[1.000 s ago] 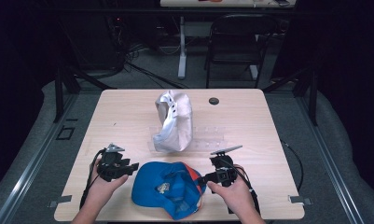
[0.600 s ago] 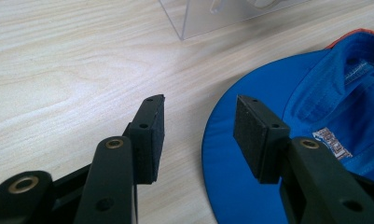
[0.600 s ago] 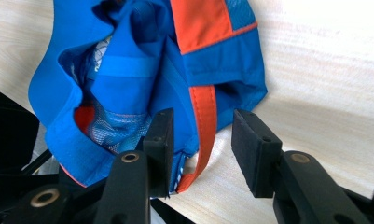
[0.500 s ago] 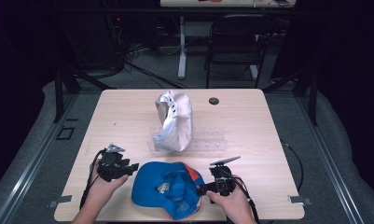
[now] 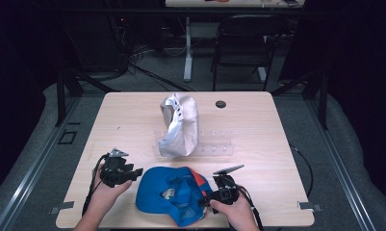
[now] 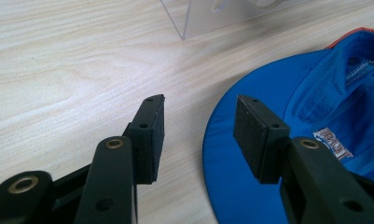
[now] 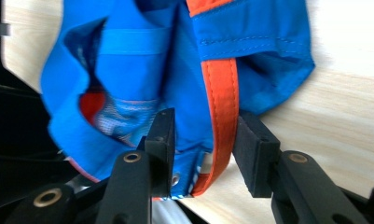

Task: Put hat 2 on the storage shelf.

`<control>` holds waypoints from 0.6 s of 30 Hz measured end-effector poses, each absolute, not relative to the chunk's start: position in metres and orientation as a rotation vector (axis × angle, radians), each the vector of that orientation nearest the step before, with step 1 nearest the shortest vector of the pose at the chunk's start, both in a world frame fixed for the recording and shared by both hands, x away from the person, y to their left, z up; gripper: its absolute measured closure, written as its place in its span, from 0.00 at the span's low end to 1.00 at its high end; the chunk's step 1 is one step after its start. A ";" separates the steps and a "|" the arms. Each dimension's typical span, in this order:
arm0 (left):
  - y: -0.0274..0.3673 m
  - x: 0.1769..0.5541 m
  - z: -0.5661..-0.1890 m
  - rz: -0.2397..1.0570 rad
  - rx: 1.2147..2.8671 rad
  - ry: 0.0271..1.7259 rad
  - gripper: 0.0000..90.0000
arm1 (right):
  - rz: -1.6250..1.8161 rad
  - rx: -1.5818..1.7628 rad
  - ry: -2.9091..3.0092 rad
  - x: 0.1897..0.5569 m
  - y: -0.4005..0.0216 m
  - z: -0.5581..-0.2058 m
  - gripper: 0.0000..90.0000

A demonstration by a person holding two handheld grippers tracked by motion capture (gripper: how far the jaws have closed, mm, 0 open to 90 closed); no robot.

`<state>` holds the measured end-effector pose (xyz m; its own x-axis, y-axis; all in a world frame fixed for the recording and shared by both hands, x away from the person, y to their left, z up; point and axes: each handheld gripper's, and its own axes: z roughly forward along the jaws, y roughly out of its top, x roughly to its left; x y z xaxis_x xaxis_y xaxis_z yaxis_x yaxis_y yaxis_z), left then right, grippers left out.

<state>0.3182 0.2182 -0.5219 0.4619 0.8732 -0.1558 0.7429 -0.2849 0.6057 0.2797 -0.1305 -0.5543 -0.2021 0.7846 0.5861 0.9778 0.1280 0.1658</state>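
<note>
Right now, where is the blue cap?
In the high view, the blue cap lies upside down at the table's near edge, between both hand-held grippers, just before the white cap.

Bright overhead light on the table (image 5: 133, 120), dark surroundings; high view soft, right gripper view slightly blurred.

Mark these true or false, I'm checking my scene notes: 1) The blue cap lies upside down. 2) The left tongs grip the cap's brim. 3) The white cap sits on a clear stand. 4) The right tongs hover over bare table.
1) True: the blue cap shows its inside and label.
2) False: the left tongs are open, the brim's edge between them, untouched.
3) True: the white cap rests on the clear stand.
4) False: the right tongs straddle the cap's orange-edged rear.
</note>
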 end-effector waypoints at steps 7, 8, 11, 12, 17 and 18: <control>0.218 0.318 -0.522 0.271 2.099 1.337 0.59 | -0.791 -1.659 -2.044 0.279 -0.128 -0.542 0.72; 0.217 0.318 -0.522 0.272 2.098 1.337 0.59 | -0.799 -1.660 -2.038 0.279 -0.128 -0.540 0.73; 0.217 0.318 -0.522 0.272 2.099 1.336 0.59 | -0.808 -1.665 -2.021 0.281 -0.127 -0.537 0.81; 0.217 0.318 -0.522 0.272 2.099 1.336 0.59 | -0.808 -1.665 -2.021 0.281 -0.127 -0.537 0.81; 0.218 0.318 -0.522 0.272 2.098 1.337 0.59 | -0.814 -1.675 -2.030 0.284 -0.128 -0.534 0.86; 0.218 0.318 -0.522 0.273 2.098 1.336 0.59 | -0.839 -1.705 -2.005 0.283 -0.126 -0.534 0.86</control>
<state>0.3180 0.2178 -0.5221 0.4644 0.8722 -0.1536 0.7421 -0.2886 0.6050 0.2830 -0.1261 -0.5337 -0.1945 0.7516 0.6303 0.9765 0.0875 0.1970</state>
